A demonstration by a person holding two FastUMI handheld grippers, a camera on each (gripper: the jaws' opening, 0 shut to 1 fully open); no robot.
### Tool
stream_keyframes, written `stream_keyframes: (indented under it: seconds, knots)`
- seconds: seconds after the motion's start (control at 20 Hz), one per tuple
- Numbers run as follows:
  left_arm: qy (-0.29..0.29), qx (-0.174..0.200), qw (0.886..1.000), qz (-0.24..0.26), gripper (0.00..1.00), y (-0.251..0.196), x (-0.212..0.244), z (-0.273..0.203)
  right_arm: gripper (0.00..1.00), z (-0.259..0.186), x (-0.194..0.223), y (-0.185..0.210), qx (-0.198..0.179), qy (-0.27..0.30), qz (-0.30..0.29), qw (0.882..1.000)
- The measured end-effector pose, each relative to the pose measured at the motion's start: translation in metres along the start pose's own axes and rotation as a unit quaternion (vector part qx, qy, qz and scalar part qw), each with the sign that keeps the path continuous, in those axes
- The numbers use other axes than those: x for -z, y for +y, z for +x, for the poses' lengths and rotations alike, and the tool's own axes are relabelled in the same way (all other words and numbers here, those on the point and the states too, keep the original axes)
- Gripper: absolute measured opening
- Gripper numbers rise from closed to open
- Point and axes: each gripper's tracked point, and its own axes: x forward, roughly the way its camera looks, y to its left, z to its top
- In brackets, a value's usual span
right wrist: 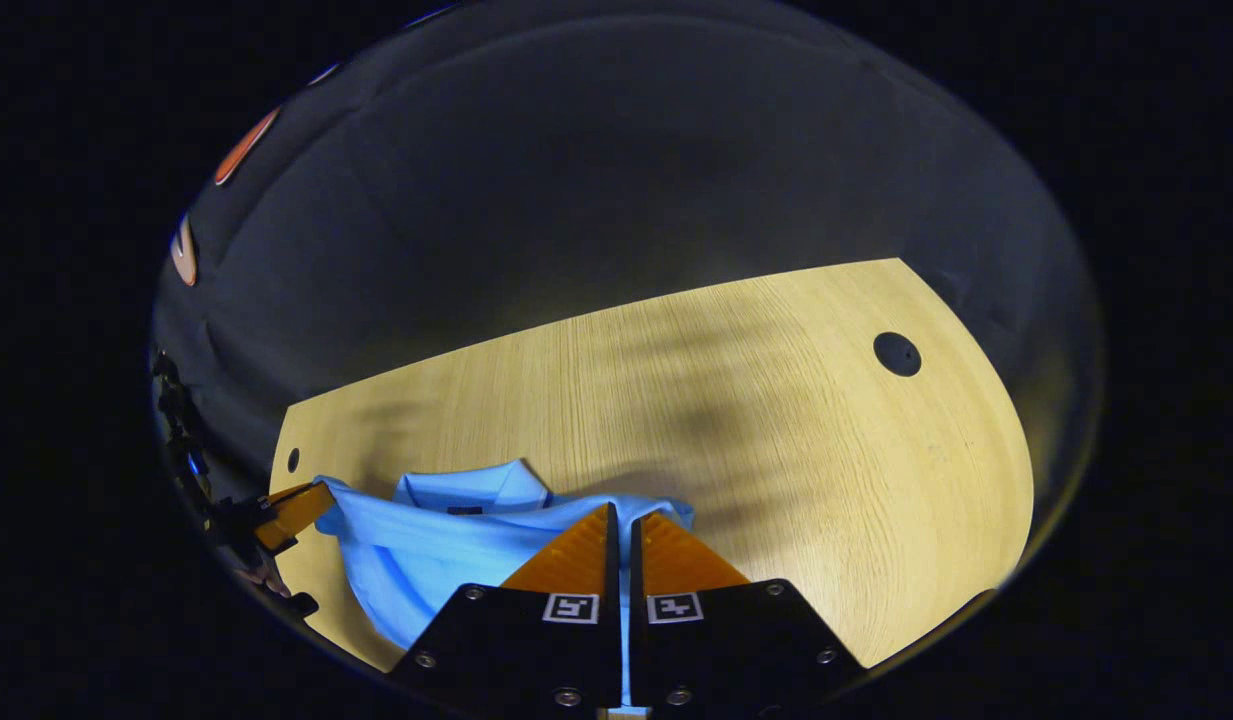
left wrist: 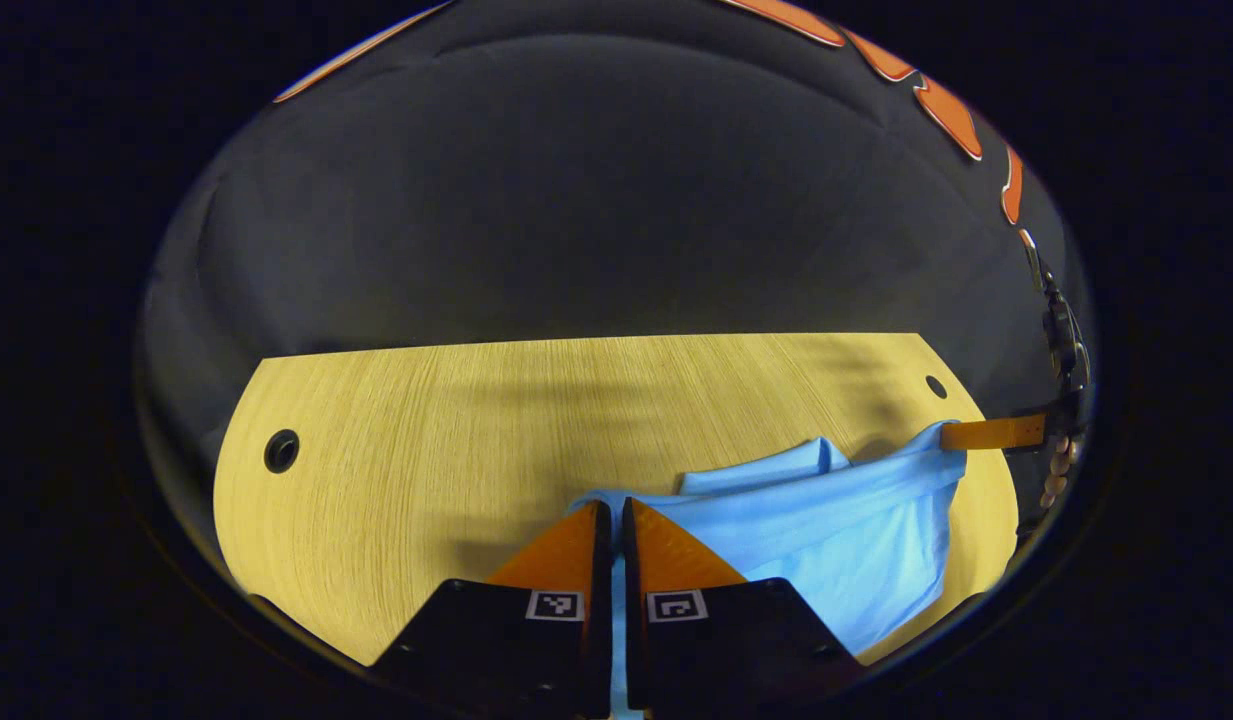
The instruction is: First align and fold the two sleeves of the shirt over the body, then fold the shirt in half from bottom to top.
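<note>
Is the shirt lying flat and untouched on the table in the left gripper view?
No: the left gripper is shut on the blue shirt, and the right gripper pulls its far edge up off the table.

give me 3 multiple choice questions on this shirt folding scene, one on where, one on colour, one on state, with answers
1. Where is the shirt relative to the table?
A. held up over it
B. on the floor
C. in a box

2. What colour is the shirt?
A. red
B. light blue
C. white

3. What state is the left tool in?
A. wide open
B. shut on the shirt
C. shut on nothing

Answers: 1 A, its cloth hangs between the left tool and the right tool above the wood. 2 B, the cloth is pale blue in both views. 3 B, blue cloth runs between its closed fingers.
</note>
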Motion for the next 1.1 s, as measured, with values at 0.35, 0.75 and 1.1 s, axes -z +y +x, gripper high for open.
stream_keyframes:
  seconds: [0.35, 0.75, 1.1]
  knots:
    - [-0.002, 0.002, 1.0, 0.014, 0.19, -0.011, -0.008, -0.009, 0.12, -0.007, -0.016, -0.025, -0.004, 0.003, 0.024, 1.0]
    - [-0.035, -0.002, 0.999, -0.013, 0.91, -0.027, -0.03, -0.076, 0.75, -0.074, -0.029, -0.001, -0.023, -0.066, -0.03, 0.997]
    - [-0.104, -0.027, 0.994, 0.016, 0.99, -0.063, -0.025, -0.168, 0.96, -0.159, -0.008, 0.017, -0.037, -0.141, -0.093, 0.985]
